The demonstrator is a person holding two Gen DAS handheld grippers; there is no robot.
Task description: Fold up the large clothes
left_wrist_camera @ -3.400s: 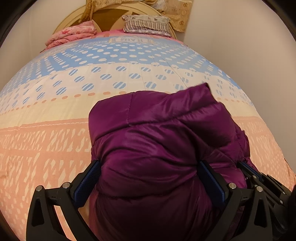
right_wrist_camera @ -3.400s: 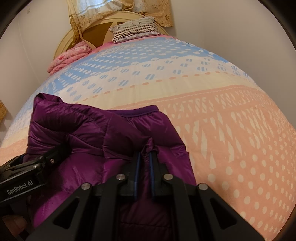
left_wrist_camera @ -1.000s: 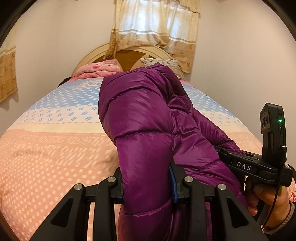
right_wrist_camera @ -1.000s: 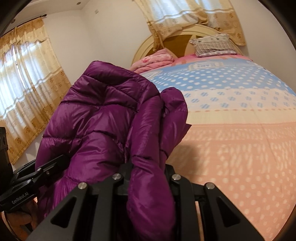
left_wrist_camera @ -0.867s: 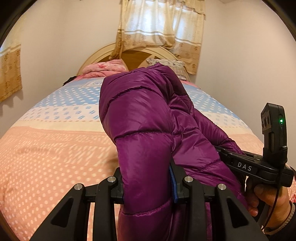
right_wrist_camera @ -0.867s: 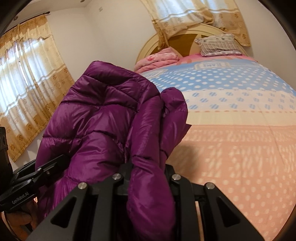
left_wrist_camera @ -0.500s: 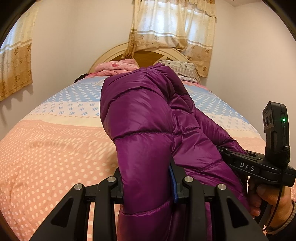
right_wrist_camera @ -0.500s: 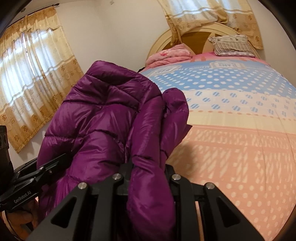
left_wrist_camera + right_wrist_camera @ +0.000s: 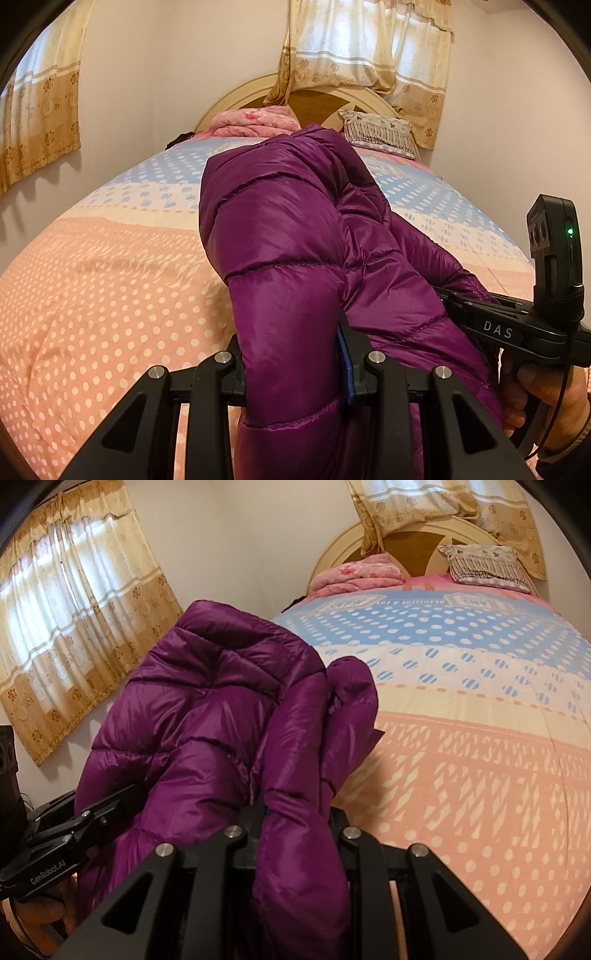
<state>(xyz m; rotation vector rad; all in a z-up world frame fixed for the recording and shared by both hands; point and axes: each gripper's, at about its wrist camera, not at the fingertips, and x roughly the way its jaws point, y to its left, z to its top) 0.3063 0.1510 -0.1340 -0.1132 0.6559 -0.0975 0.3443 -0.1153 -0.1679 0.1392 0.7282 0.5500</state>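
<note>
A purple puffer jacket (image 9: 295, 236) is bunched up and held in the air above the bed's near end. My left gripper (image 9: 295, 354) is shut on one thick padded fold of it. My right gripper (image 9: 295, 816) is shut on another fold of the jacket (image 9: 207, 716). The right gripper (image 9: 495, 325) shows in the left wrist view at the right, with a hand on its grip. The left gripper (image 9: 81, 827) shows in the right wrist view at the lower left. The jacket hides both sets of fingertips.
The bed (image 9: 110, 280) has a dotted cover in pink, cream and blue bands. A folded pink quilt (image 9: 255, 120) and a striped pillow (image 9: 376, 133) lie by the rounded headboard (image 9: 406, 539). Curtains (image 9: 74, 605) hang on the left wall.
Over the last second both views have swung slightly, with the jacket held the same way in both grippers. 3.4 s ago the jacket lay on the bed; now it is lifted.
</note>
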